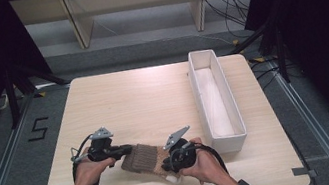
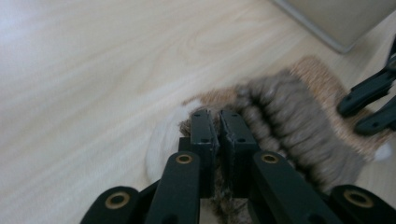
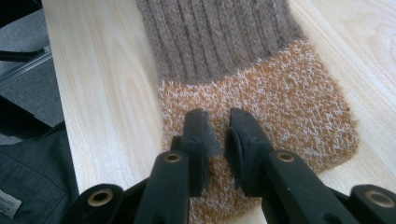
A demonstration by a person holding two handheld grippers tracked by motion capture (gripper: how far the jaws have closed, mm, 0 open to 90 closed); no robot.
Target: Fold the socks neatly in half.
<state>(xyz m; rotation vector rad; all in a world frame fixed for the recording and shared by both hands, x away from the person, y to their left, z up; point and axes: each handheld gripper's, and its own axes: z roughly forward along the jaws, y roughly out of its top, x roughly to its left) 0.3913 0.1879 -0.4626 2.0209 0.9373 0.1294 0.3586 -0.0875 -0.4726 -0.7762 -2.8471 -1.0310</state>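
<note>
Both grippers sit on the knitted sock (image 1: pixel 144 159) at the table's (image 1: pixel 128 98) six-o'clock edge: left gripper (image 2: pixel 218 122) pinches its brown cuff, right gripper (image 3: pixel 218 122), nearly closed, presses its orange foot. At three o'clock the white bin (image 1: pixel 215 99) looks empty, so putting the sock away is probably still to come.

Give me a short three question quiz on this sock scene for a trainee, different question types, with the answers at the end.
1. True or false: the knitted sock lies inside the white bin.
2. Which part does the left tool pinch? A) the brown ribbed cuff end B) the orange part C) the bin's rim
3. Fill in: the right tool sits on the sock's ______-coloured part.

Key: 1. False, it lies on the wooden table beside the bin. 2. A. 3. Orange.
</note>
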